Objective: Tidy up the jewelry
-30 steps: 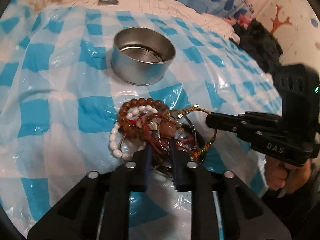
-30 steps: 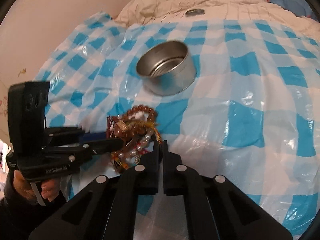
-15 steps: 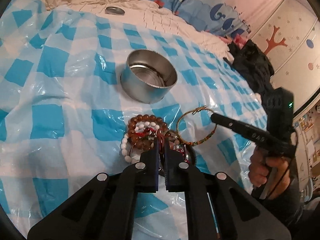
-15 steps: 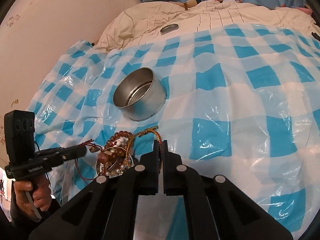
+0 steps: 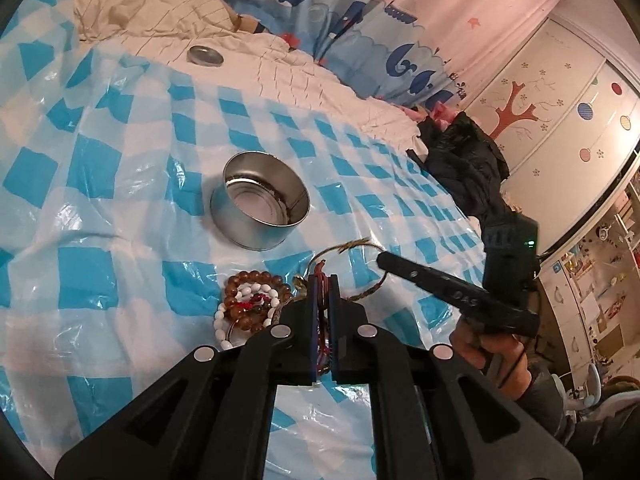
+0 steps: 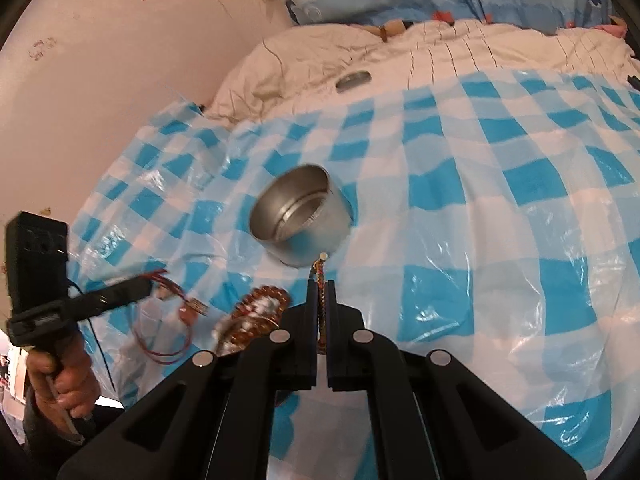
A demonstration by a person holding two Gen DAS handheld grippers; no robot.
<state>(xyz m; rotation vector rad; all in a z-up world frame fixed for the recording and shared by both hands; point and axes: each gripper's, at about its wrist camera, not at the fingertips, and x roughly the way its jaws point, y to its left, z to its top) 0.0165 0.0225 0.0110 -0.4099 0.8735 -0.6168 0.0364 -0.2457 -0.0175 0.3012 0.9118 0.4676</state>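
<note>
The round metal tin [image 5: 260, 210] stands open on the checked plastic sheet [image 5: 92, 184], apparently with no jewelry inside; in front of it lies the bead bracelet pile [image 5: 250, 304]; the left gripper [image 5: 324, 282] is closed on a red cord bracelet [image 6: 168, 320], whose hanging loop only the right view shows; the right gripper [image 6: 320, 286] pinches a woven thread bracelet [image 5: 352, 276].

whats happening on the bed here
A person is sorting jewelry with a gripper in each hand. The left gripper is shut on a red cord, the right gripper on a woven bracelet, both pulled out of the bead pile on the checked sheet. The tin stands just beyond the pile, with no jewelry in it.
</note>
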